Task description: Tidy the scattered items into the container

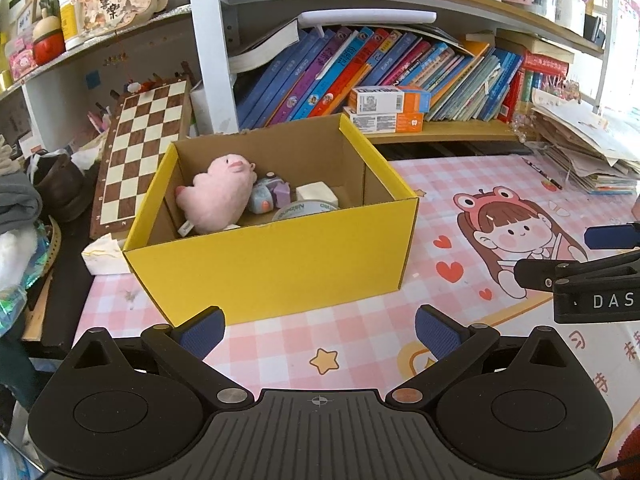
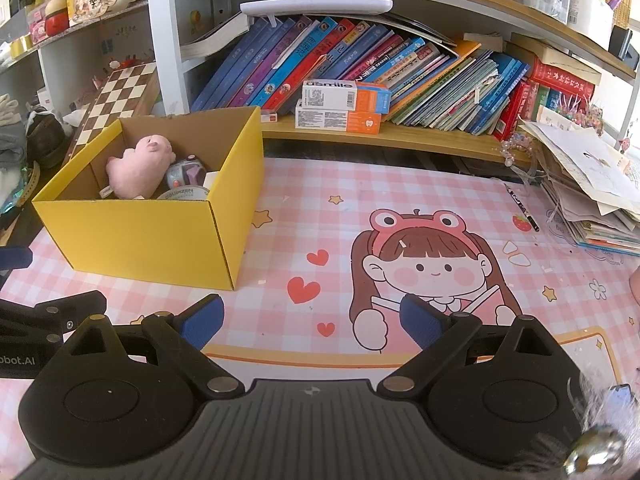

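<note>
Hovering above the desk point(image 1: 360, 344), the left tool point(image 1: 318, 330) is standing wide open, its blue pads point(image 1: 202, 330) gripping nothing and touching nothing. The yellow box point(image 1: 272, 256) is sitting just ahead of it on the pink checked mat point(image 2: 400, 200). Inside the box, a pink plush toy point(image 1: 218, 190) is leaning against the left wall, with a small purple-grey toy point(image 1: 268, 194), a white block point(image 1: 316, 194) and a tape roll point(image 1: 306, 208) lying beside it. The right tool point(image 2: 312, 322) is likewise spreading wide open over the mat, holding nothing, with the box point(image 2: 152, 236) standing well to its front left. Books point(image 2: 360, 68) are leaning on the shelf behind.
</note>
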